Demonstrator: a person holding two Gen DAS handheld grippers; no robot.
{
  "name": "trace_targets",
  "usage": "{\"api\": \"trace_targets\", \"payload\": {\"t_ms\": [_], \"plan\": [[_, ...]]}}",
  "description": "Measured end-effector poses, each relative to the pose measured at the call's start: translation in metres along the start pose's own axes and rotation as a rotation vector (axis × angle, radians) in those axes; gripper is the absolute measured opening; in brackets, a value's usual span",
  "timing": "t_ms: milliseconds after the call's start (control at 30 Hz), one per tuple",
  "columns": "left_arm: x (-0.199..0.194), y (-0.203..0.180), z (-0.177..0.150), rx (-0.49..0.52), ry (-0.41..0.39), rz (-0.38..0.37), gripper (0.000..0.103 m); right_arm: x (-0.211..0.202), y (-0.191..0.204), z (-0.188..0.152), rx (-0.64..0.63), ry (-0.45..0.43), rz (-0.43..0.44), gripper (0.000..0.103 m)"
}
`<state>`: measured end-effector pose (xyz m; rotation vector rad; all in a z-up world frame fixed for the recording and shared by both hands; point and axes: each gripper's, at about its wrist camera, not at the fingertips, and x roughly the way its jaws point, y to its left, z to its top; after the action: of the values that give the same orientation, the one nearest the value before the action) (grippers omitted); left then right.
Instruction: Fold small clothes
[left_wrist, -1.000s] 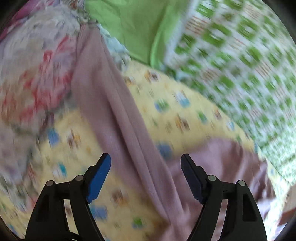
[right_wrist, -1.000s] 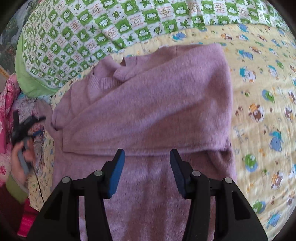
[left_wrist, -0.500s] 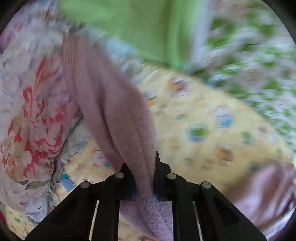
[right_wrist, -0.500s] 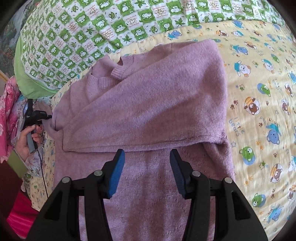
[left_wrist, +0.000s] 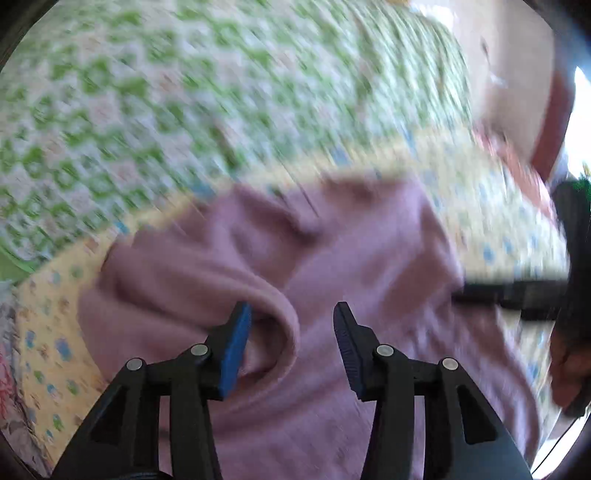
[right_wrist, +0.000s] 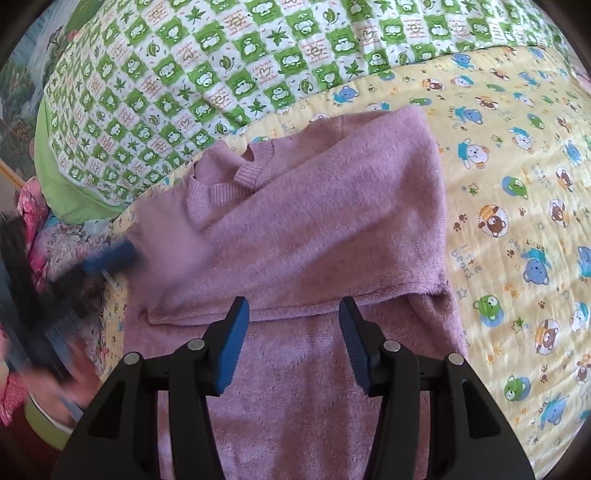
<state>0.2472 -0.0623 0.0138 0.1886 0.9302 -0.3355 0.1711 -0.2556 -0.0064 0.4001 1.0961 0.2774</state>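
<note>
A small mauve knit sweater (right_wrist: 314, 236) lies on a yellow bear-print sheet (right_wrist: 517, 184), its right sleeve folded across the chest. My right gripper (right_wrist: 291, 332) is open and empty, hovering over the sweater's lower body just below the folded sleeve's cuff edge. My left gripper (left_wrist: 291, 339) is open over the sweater (left_wrist: 332, 258); a curled fold of the left sleeve (left_wrist: 280, 317) lies between its fingers, touching none clearly. This view is blurred. In the right wrist view the left gripper (right_wrist: 110, 258) shows as a blur at the sweater's left shoulder.
A green-and-white checked quilt (right_wrist: 221, 74) lies behind the sweater, with a green pillow (right_wrist: 62, 192) and floral fabric (right_wrist: 33, 221) at the left. The right gripper's handle (left_wrist: 569, 280) and a hand show at the right of the left wrist view.
My left gripper was shut on the left sleeve half a second ago; it has swung over the sweater's body and opened, leaving the sleeve folded inward. My right gripper barely moved.
</note>
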Motion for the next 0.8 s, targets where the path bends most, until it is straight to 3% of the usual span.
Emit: {"api": "trace_targets", "payload": {"t_ms": [67,167,367,500,633,800], "plan": [[0.003,-0.008,-0.027,-0.013,0.042,-0.018,0.048,-0.001,0.001,0.0,-0.009,-0.007,-0.004,0.052],[0.001,0.019,-0.054,-0.086,0.06,0.003,0.05,0.004,0.005,0.005,-0.02,-0.006,0.008,0.052],[-0.002,0.099,-0.089,-0.275,0.106,0.158,0.05,0.043,0.047,0.044,-0.11,0.018,0.1,0.052],[0.013,0.134,-0.101,-0.314,0.159,0.257,0.05,0.09,0.104,0.084,-0.228,0.058,0.172,0.052],[0.035,0.143,-0.115,-0.337,0.239,0.288,0.05,0.145,0.15,0.114,-0.314,0.133,0.188,0.052],[0.034,0.144,-0.131,-0.373,0.238,0.291,0.052,0.192,0.177,0.116,-0.423,0.224,0.135,0.052]]}}
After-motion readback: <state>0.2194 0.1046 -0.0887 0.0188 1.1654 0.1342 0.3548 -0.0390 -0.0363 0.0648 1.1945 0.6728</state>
